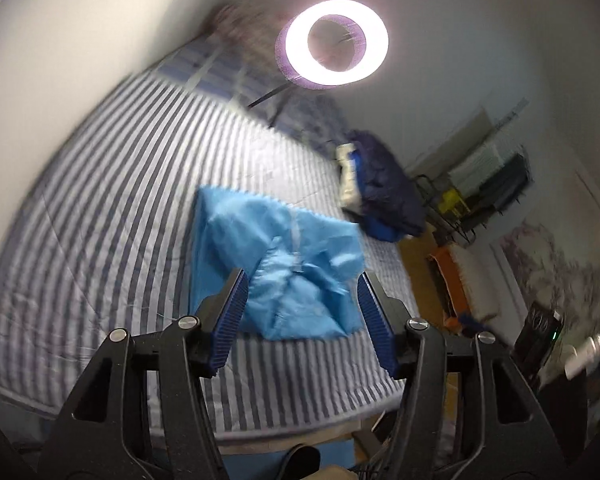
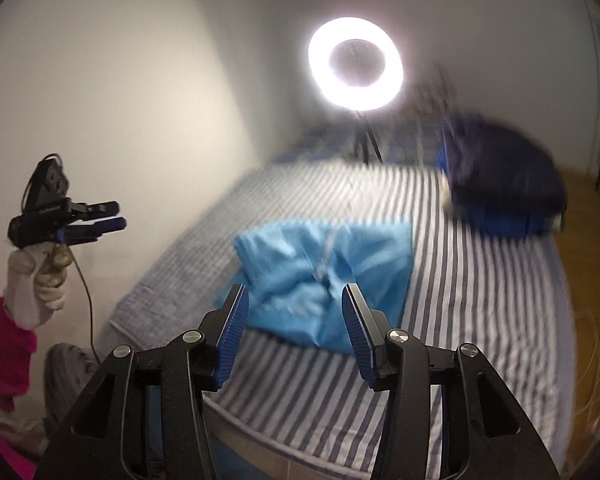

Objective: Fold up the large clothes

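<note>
The striped bed point(image 2: 480, 320) fills the lower frame. The blue garment point(image 2: 324, 280) lies folded at centre, its near edge rumpled; loose layers may slump apart. Right gripper point(image 2: 294, 300) and left gripper point(image 1: 300, 284) hover released, fingers empty.

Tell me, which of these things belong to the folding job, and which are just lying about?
Job:
- light blue garment, folded on the striped bed
- left gripper, open
- right gripper, open

Lying about:
- dark blue bundle
- ring light
- orange item on floor
</note>
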Motion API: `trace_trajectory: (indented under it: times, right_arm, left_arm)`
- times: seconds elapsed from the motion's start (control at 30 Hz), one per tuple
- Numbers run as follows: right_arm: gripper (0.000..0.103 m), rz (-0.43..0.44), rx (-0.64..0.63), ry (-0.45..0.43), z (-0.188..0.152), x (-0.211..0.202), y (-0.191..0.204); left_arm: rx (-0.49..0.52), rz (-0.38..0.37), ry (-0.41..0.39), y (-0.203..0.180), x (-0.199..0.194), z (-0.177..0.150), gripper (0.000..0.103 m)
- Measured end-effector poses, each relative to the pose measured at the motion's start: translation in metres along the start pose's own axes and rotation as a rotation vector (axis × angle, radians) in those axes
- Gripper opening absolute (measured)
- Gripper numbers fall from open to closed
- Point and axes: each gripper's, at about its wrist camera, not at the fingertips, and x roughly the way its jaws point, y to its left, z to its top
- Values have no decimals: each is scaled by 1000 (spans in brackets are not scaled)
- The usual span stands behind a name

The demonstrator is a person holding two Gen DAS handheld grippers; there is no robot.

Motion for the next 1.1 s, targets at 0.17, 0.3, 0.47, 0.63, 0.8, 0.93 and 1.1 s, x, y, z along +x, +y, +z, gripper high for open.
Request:
trace_trajectory:
  times: [0.17,0.3,0.47,0.63,0.8,0.93,1.1]
  right_arm:
    - [48,-21,171,93,-14,74,-51]
    - [50,1,324,101,-16,118,-89]
    - [54,-7,426,73,-13,154,-119]
    - [54,39,513,64,-13,184,-141]
    - [54,78,531,55,-9,203,-149]
    - [3,206,570,80,-12,214,-151]
    - [1,343,663,74,-27,188,-148]
  left_arm:
    - [-151,-10,60,50,74,1,58]
    - [-230,-13,94,75,117,7,58]
    - [-291,-6,89,97,151,22,59]
    - [-324,-18,110,110,186,31,59]
    - [-324,-19,144,118,211,31,29]
    - [-276,-7,162,114,213,28,2]
    - [-258,-38,162,114,187,27,0]
